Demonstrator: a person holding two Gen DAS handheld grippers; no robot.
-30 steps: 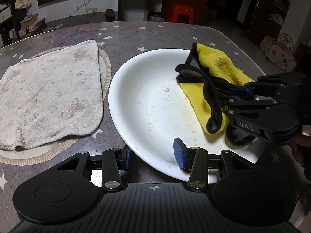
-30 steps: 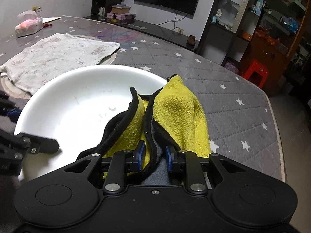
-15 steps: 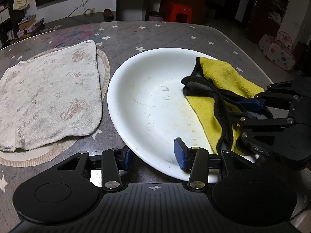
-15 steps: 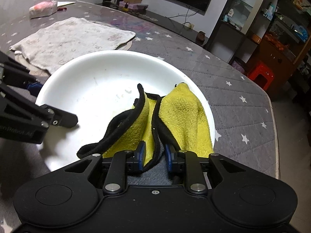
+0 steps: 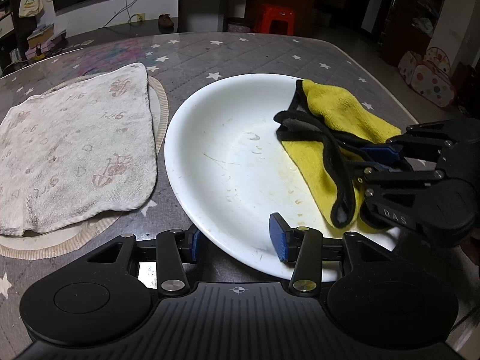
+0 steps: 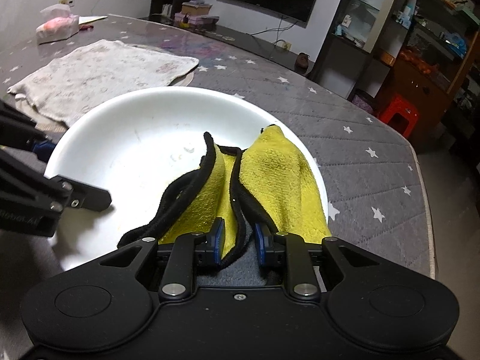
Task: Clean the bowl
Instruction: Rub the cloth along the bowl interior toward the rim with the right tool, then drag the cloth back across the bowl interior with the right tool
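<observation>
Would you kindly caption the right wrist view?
Right gripper clamps a yellow cloth inside the white bowl.

**Both grippers at work, one straddling, one clamped**

The left gripper (image 5: 237, 241) sits low at 6 o'clock in its own view, jaws spread wide. One blue pad (image 5: 278, 238) lies over the white bowl (image 5: 228, 162), the other outside its near rim, so the rim passes between them; whether either pad touches cannot be told.

The right gripper (image 6: 239, 241) is at 6 o'clock in its own camera and enters the left view from 3 o'clock. Its jaws are drawn close, pinching a fold of the yellow cloth (image 6: 276, 177) between the blue pads.
</observation>
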